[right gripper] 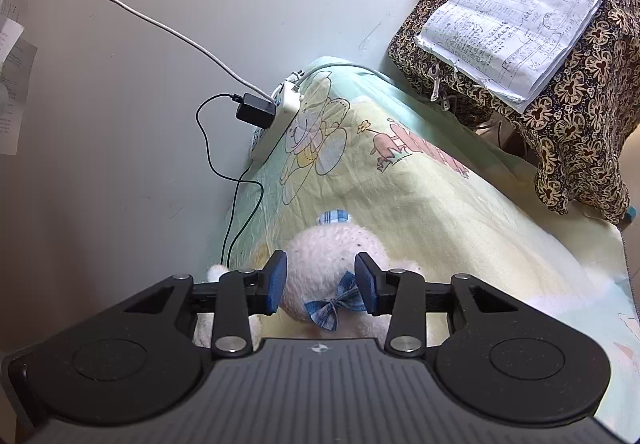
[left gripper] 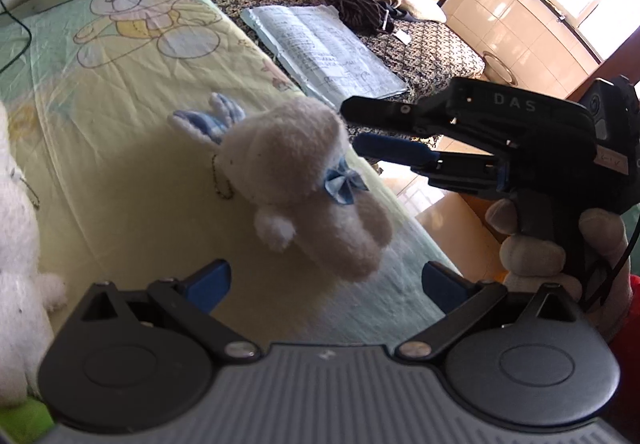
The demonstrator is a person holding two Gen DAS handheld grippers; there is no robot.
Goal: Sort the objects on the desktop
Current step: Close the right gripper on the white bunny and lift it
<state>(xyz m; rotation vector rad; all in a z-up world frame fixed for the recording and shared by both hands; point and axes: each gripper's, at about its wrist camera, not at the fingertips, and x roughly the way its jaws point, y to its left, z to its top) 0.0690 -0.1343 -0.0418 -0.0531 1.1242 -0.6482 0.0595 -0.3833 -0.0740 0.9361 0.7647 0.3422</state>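
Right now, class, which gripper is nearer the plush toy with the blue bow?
Right. The right gripper is clamped on the plush toy at its neck; the left gripper hangs open just short of it.

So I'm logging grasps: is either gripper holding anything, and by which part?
The right gripper holds the plush toy at the neck, by its blue bow. The left gripper is open, empty.

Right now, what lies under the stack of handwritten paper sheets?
The stack of handwritten paper sheets rests on a dark cloth with a cream flower pattern, which drapes over some raised support. The cloth hides what that support is.
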